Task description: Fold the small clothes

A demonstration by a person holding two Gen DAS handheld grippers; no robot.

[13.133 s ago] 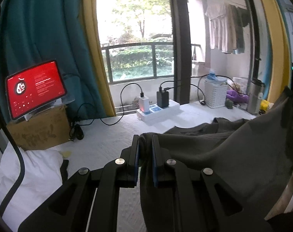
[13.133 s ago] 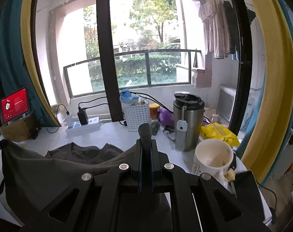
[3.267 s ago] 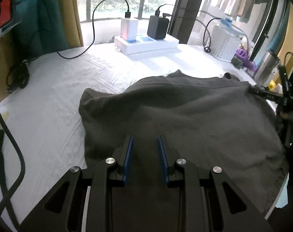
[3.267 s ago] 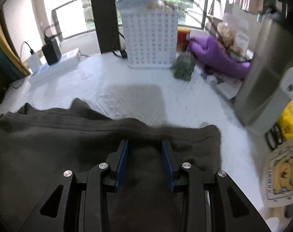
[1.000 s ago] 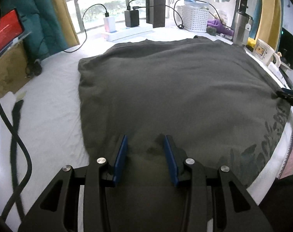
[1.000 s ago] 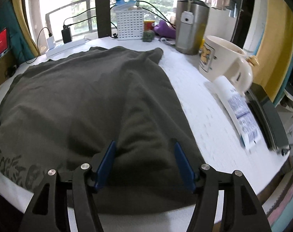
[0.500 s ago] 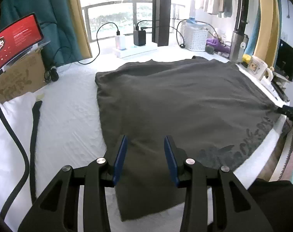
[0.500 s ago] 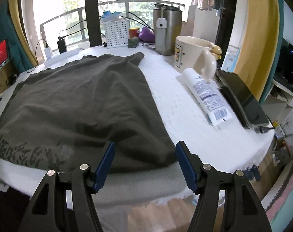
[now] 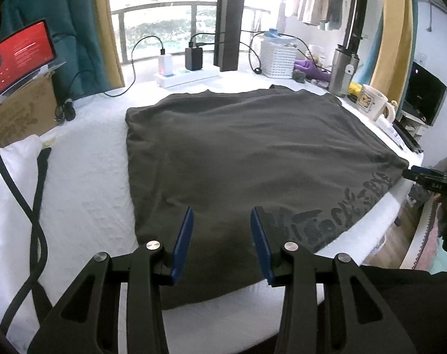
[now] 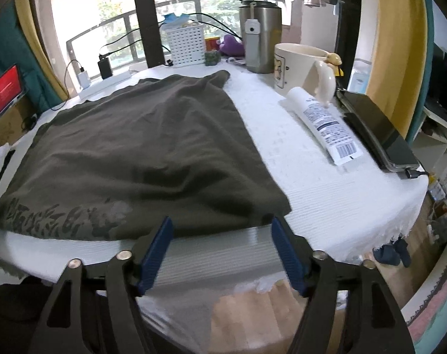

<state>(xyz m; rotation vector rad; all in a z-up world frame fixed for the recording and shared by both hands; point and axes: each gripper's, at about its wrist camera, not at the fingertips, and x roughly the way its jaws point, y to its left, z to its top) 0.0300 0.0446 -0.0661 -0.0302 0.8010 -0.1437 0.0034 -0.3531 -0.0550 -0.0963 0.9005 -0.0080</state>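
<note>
Lying flat on the white-covered counter (image 10: 326,206), the dark olive T-shirt (image 9: 253,153) is stretching away from both grippers, printed hem nearest. The left gripper (image 9: 221,227) is hovering over the hem, jaws half apart and empty; the right gripper (image 10: 220,236) is opening wide just short of the near right corner, gripping nothing.

Both wrist views look down and forward from the table's near edge, sharing the shirt (image 9: 253,147) and apparently the window.
</note>
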